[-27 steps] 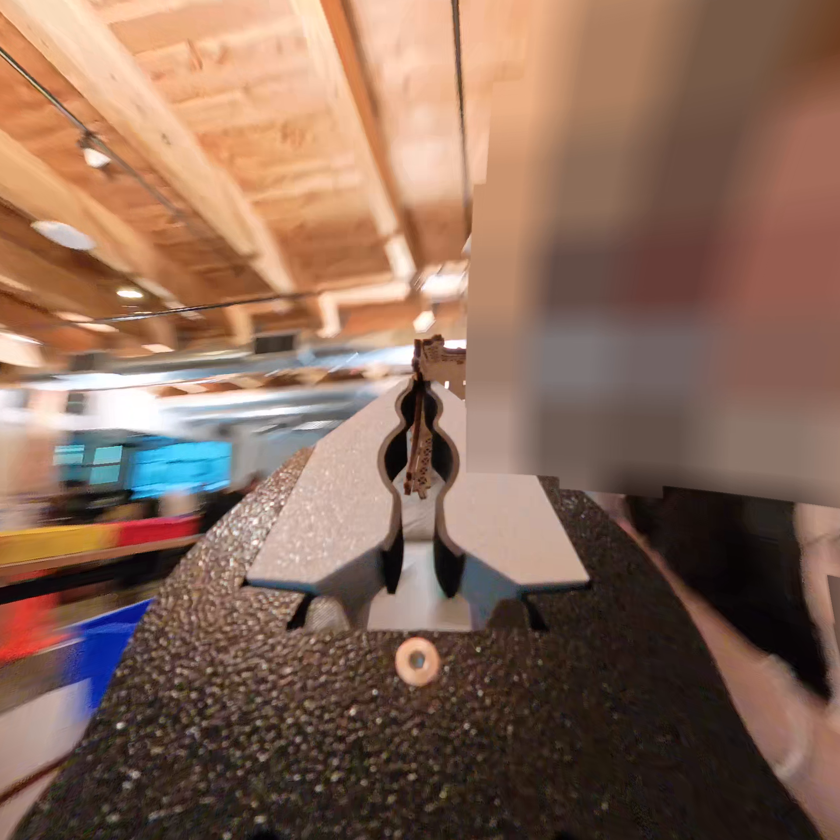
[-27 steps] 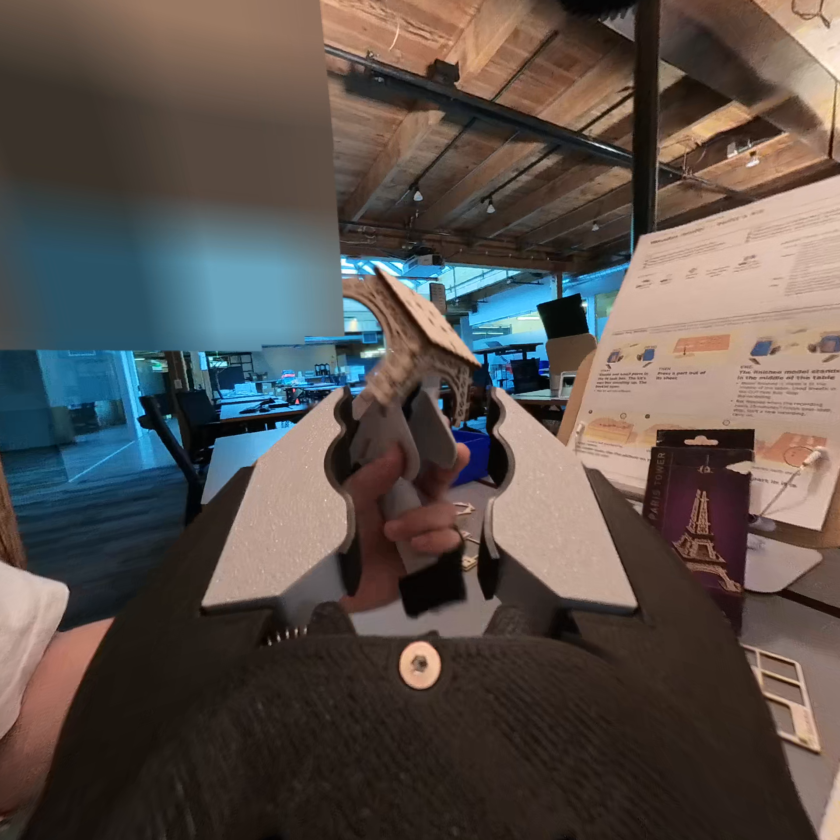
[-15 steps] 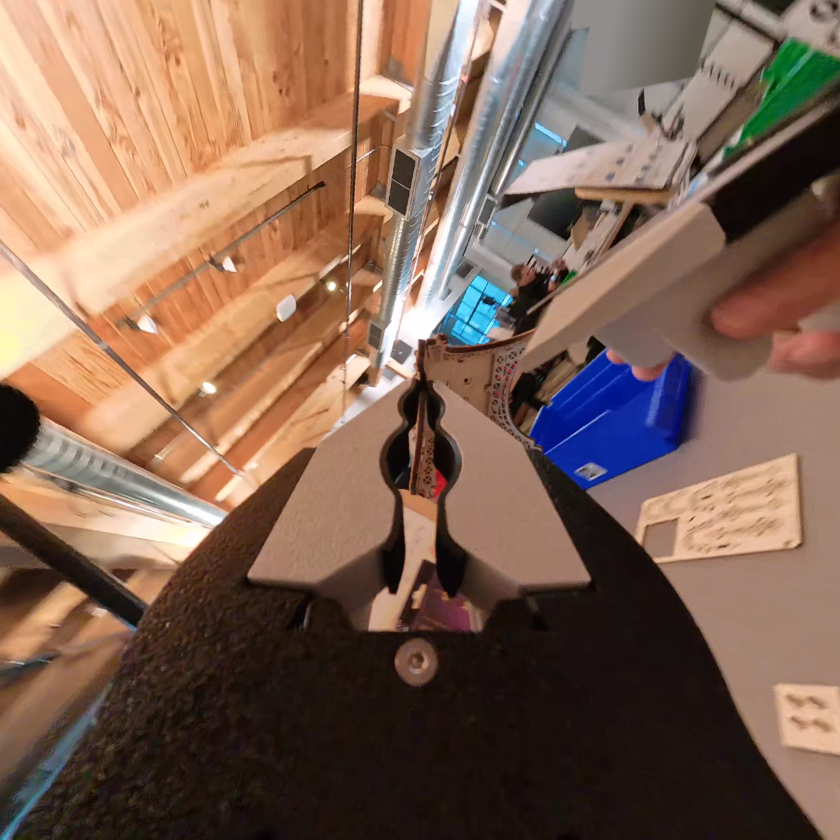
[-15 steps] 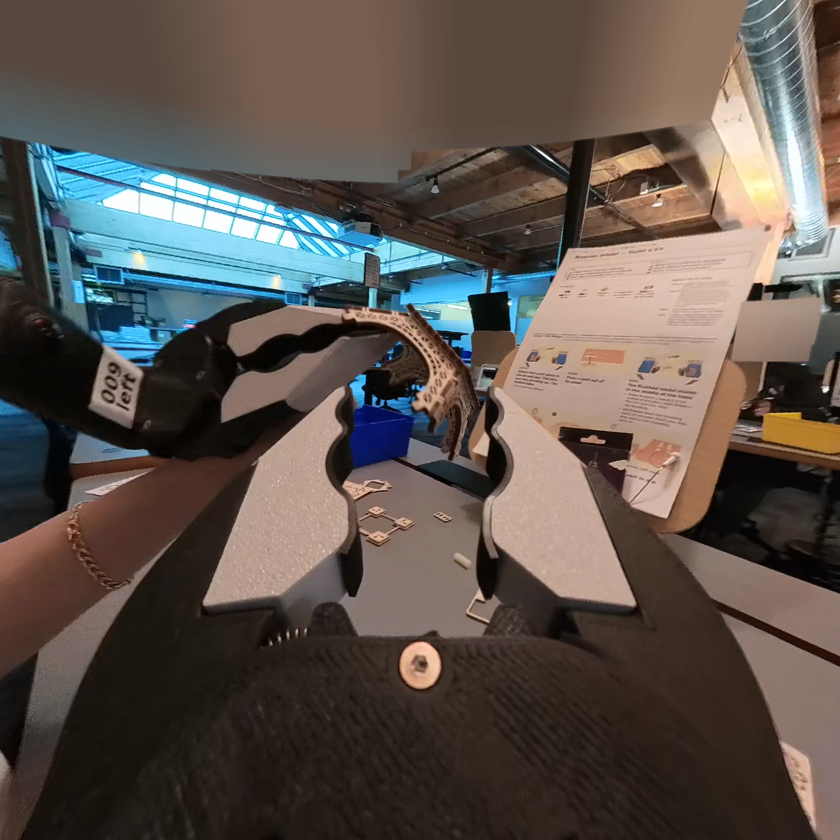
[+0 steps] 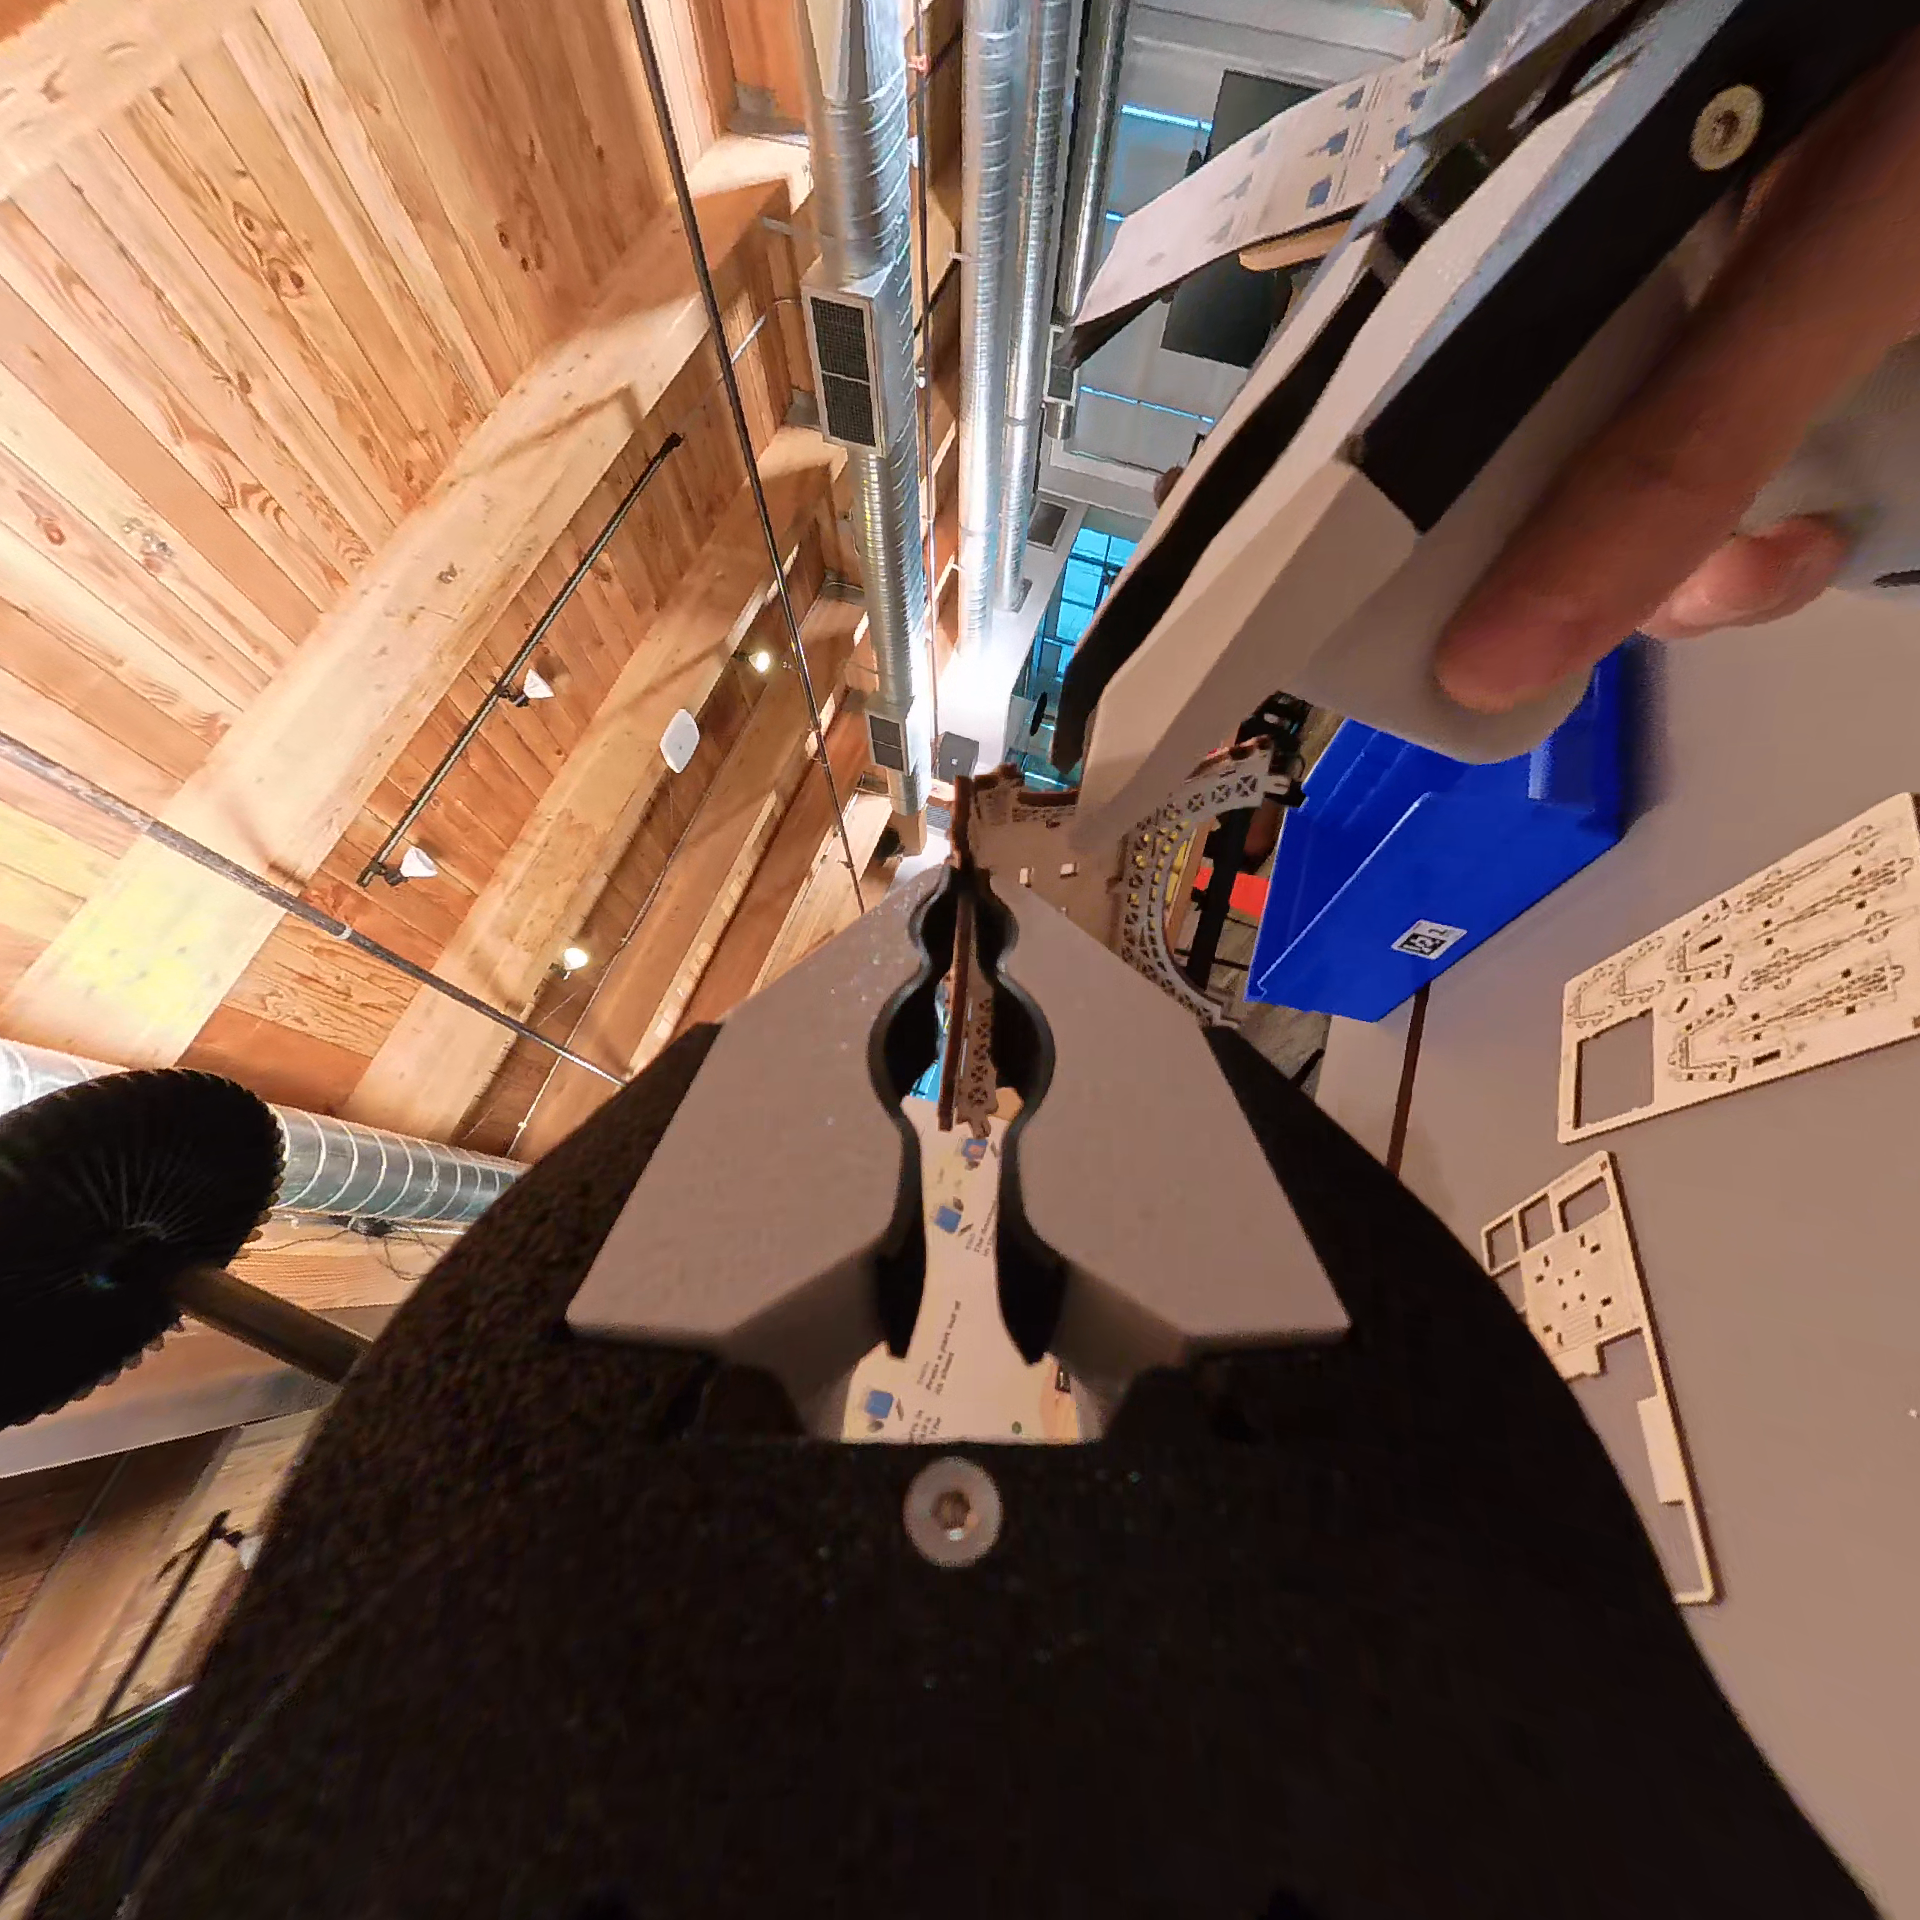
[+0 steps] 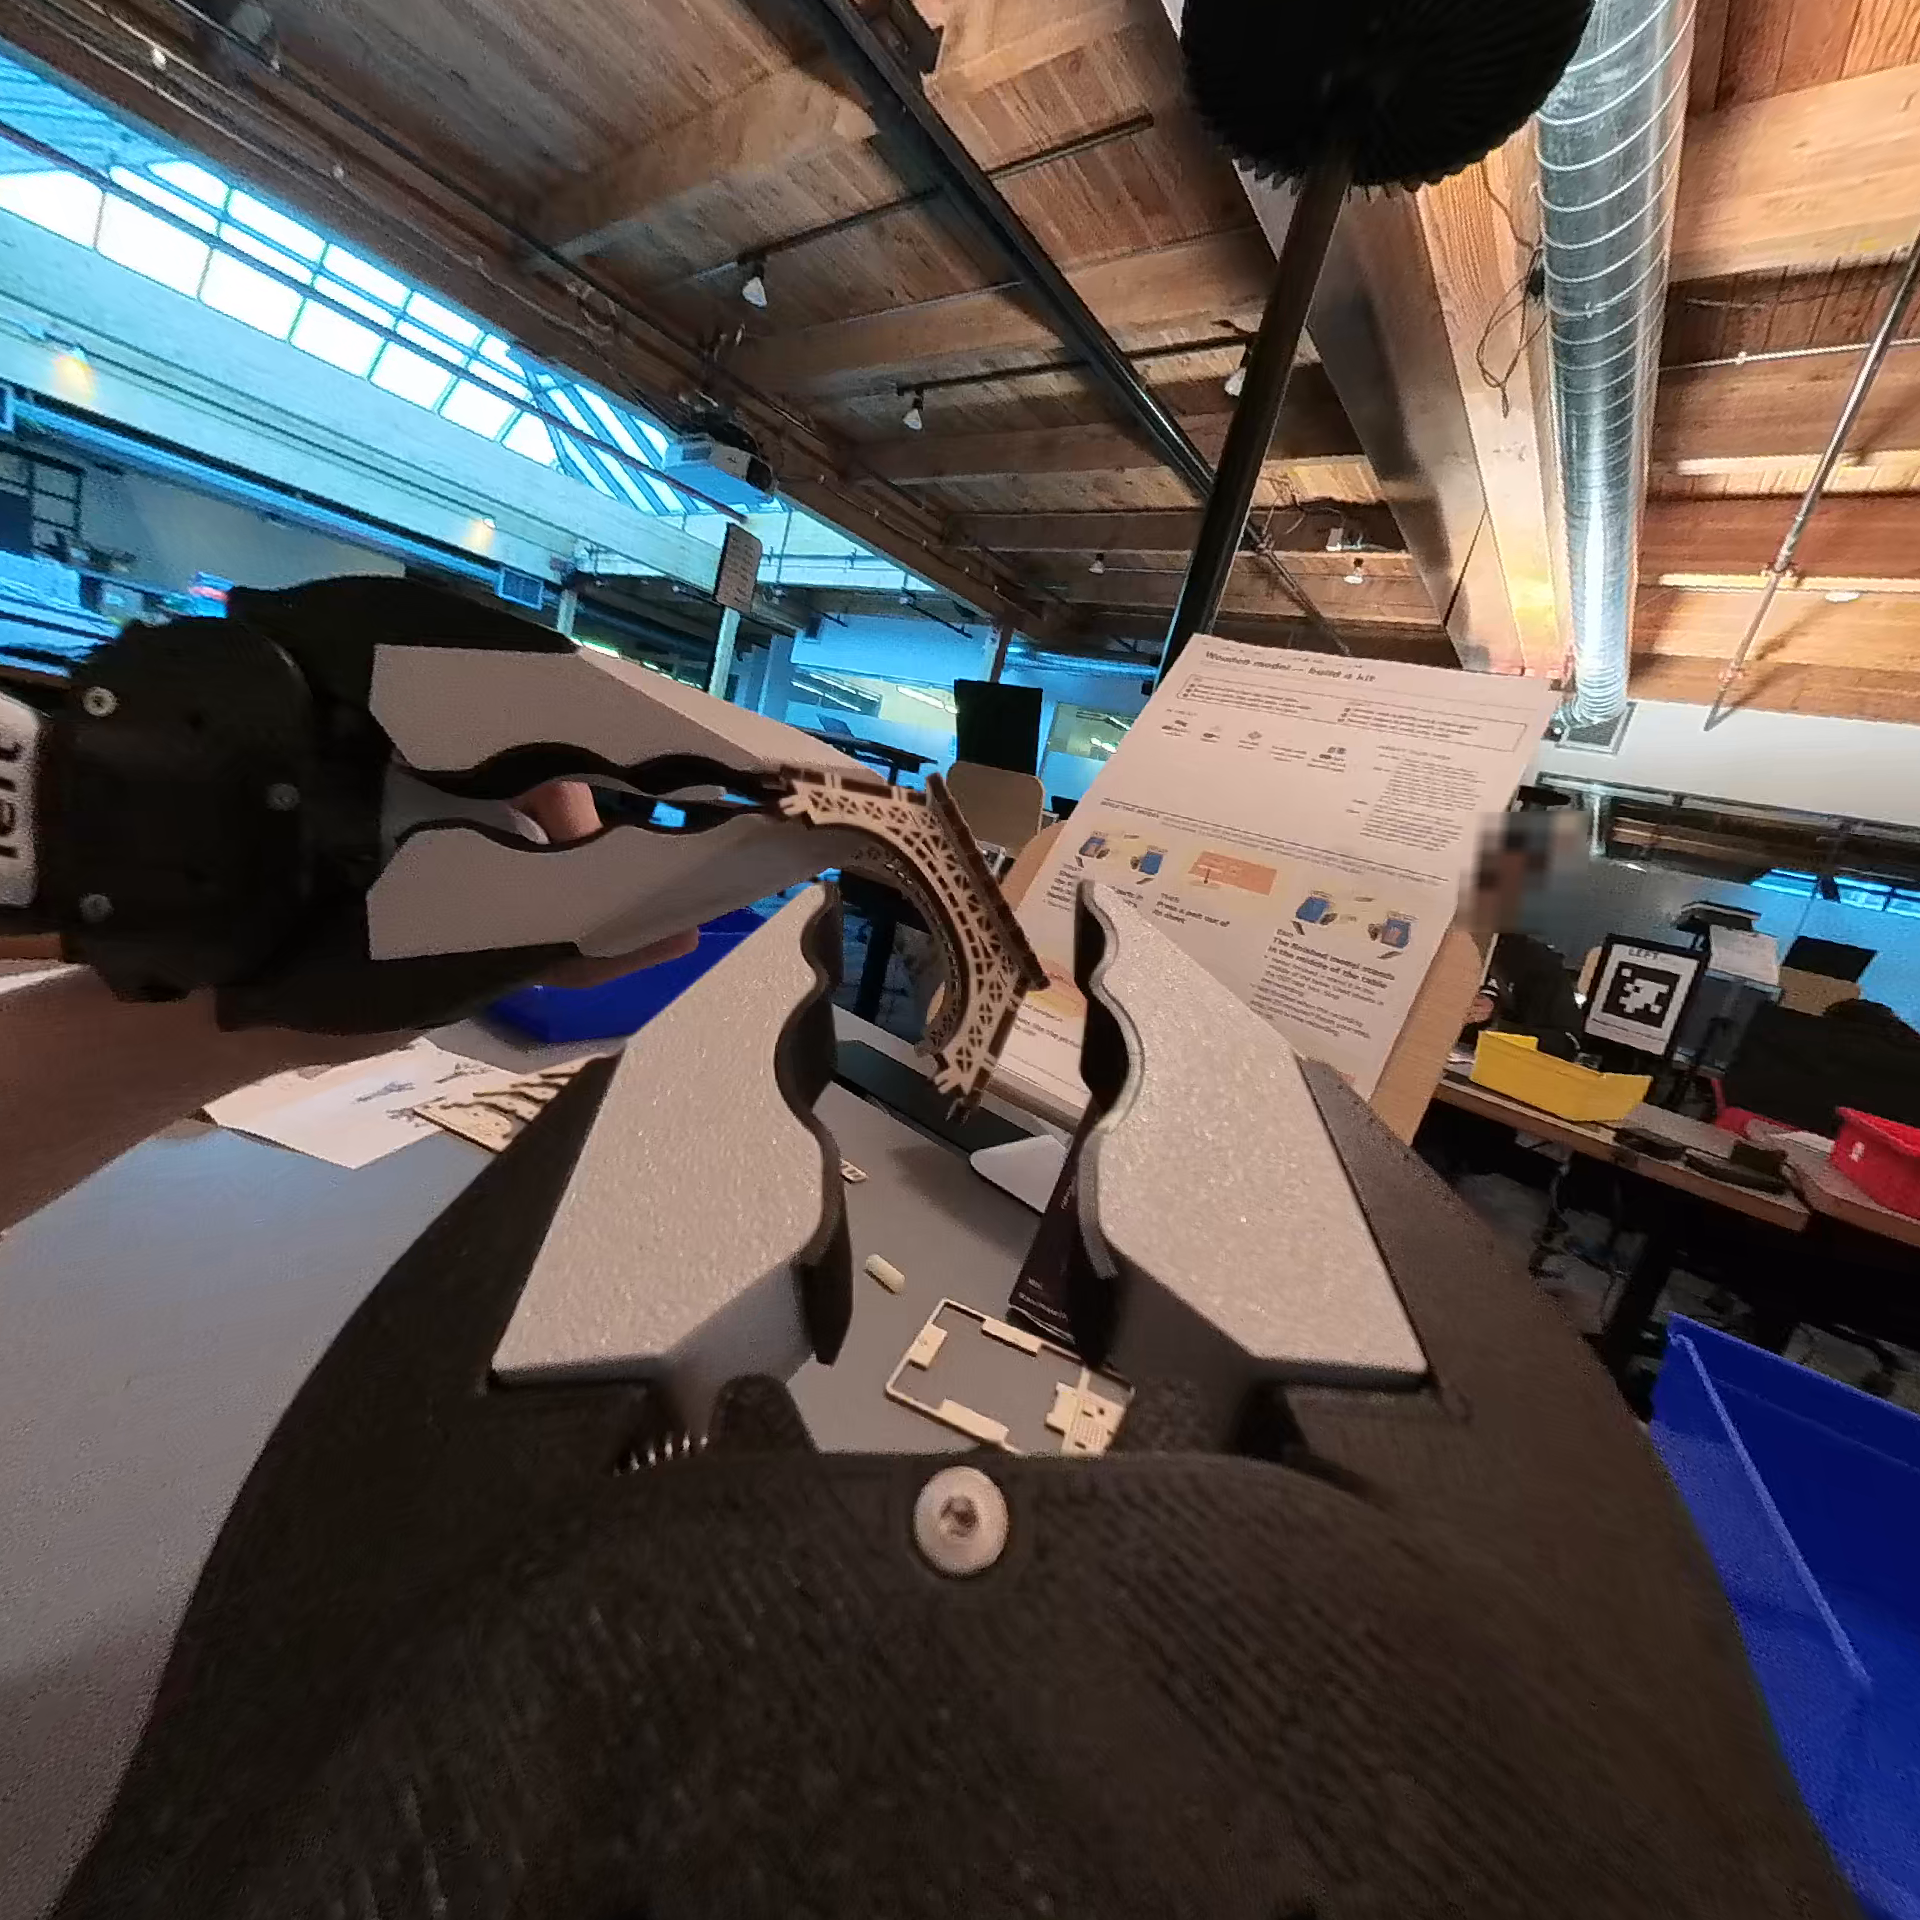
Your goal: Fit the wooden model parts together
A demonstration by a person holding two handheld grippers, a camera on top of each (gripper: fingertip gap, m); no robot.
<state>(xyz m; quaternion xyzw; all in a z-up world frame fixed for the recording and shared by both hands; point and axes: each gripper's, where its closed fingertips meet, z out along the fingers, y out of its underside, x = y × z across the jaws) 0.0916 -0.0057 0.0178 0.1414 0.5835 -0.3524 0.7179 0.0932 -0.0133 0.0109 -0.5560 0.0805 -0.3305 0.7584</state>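
My left gripper [image 5: 966, 899] is shut on a thin wooden model part [image 5: 1044, 842], a flat piece with a curved lattice arch. In the right wrist view the left gripper [image 6: 774, 810] reaches in from the left and holds the arch [image 6: 940, 894] out in the air. My right gripper [image 6: 951, 940] is open and empty. The lower end of the arch hangs between its two fingertips, and I cannot tell if it touches them. In the left wrist view one of the right gripper's fingers [image 5: 1247, 582] lies right beside the part's top edge.
On the grey table [image 5: 1787, 1299] lie two punched wooden sheets [image 5: 1745, 966] [image 5: 1600, 1351], a blue bin [image 5: 1434, 883], a small empty frame [image 6: 997, 1382] and a dark model box [image 6: 1049, 1236]. An instruction sheet [image 6: 1299, 831] stands behind. A second blue bin [image 6: 1787, 1558] is at the right. Left and right tips are no more than a few centimetres apart.
Both grippers have come closer together. The arch now hangs between my right gripper's open fingers. The left gripper has turned, and the table shows on its right.
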